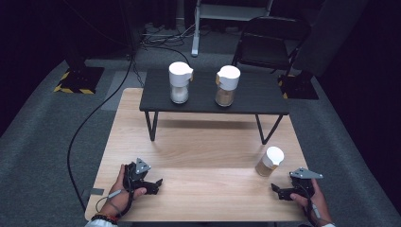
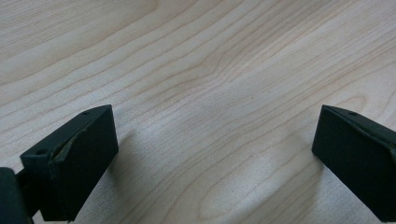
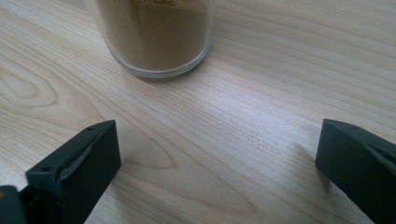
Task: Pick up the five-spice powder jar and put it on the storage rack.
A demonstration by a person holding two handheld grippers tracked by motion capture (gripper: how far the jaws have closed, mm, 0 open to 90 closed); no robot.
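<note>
Brown-filled jar (image 1: 269,161) stands upright, lid uppermost, just ahead of your right tool (image 1: 279,191); both tools spread, empty.

The pale wooden table (image 1: 203,156) looks smooth and matt, grain showing. The clear glossy jar of brown powder (image 3: 154,35) at the frame's top has a see-through wall. Matt black gripper jaws.

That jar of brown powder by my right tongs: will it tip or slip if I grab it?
The jar is tall on a narrow base, with a white cap on top, so a high push would likely tip it. Its clear wall looks smooth, probably glass or hard plastic: stiff, maybe slippery. It looks well filled, so probably weighty for its size.
</note>
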